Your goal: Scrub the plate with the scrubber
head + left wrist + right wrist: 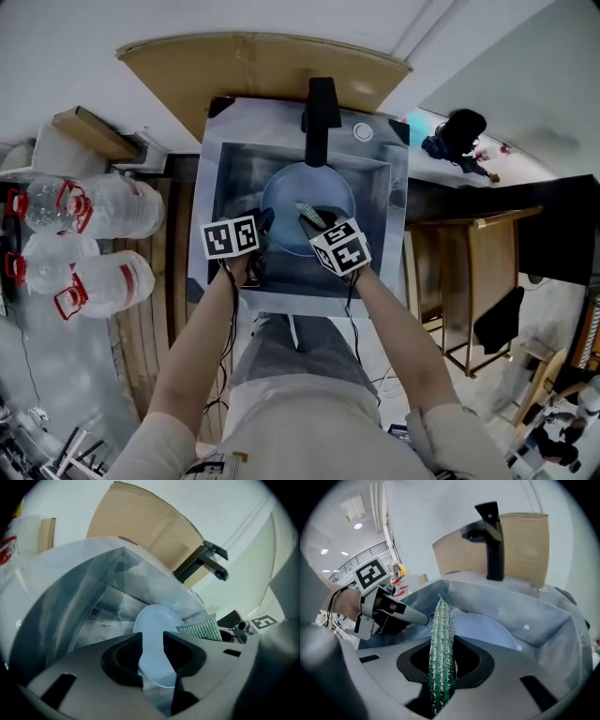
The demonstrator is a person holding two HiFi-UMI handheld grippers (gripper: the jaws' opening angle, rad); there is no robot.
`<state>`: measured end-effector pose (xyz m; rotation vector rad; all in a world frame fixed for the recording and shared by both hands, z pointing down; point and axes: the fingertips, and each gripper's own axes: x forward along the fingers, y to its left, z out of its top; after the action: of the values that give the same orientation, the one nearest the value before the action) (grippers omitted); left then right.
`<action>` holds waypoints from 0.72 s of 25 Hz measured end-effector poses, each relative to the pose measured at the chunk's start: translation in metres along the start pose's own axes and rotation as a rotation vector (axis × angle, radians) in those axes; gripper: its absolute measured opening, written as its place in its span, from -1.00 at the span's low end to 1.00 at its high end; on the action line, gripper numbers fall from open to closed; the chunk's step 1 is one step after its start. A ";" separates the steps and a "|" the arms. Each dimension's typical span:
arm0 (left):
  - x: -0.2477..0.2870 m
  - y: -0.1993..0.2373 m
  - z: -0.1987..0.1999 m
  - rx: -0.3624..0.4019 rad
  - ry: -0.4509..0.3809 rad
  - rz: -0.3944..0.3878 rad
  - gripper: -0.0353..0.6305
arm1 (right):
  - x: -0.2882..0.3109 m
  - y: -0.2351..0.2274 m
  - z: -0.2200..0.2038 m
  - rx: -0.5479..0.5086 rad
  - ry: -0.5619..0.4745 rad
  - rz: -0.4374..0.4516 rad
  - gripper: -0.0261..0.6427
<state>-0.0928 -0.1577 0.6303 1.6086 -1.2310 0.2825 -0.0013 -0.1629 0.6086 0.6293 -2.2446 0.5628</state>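
Observation:
A pale blue plate (281,199) lies in the steel sink (373,192), below the black faucet (321,117). My left gripper (263,229) is at the plate's near left rim. In the left gripper view its jaws (152,645) stand apart. The plate (157,625) shows in the gap between them, and the pads do not press on it. My right gripper (315,223) is over the plate's middle, shut on a green scrubber (441,639) that stands on edge between its jaws (442,654). The scrubber (201,629) hangs just above the plate (487,627).
The sink walls (534,616) close in on all sides, and the faucet (492,541) rises at the back. A brown cardboard sheet (262,66) leans behind the sink. Large water bottles (89,244) stand on the floor to the left, and a wooden frame (469,281) to the right.

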 end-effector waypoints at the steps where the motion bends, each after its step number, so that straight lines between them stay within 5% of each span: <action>1: -0.006 -0.006 0.004 0.015 -0.009 0.001 -0.44 | -0.009 0.001 0.007 -0.012 -0.021 -0.015 -0.60; 14: -0.124 -0.093 0.093 0.204 -0.237 -0.054 -0.78 | -0.161 0.030 0.142 -0.146 -0.423 -0.165 -0.60; 18: -0.165 -0.131 0.119 0.360 -0.336 -0.049 -0.80 | -0.210 0.048 0.173 -0.160 -0.528 -0.172 -0.60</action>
<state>-0.1048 -0.1709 0.3889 2.0562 -1.4509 0.2161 0.0086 -0.1659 0.3327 0.9626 -2.6500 0.1326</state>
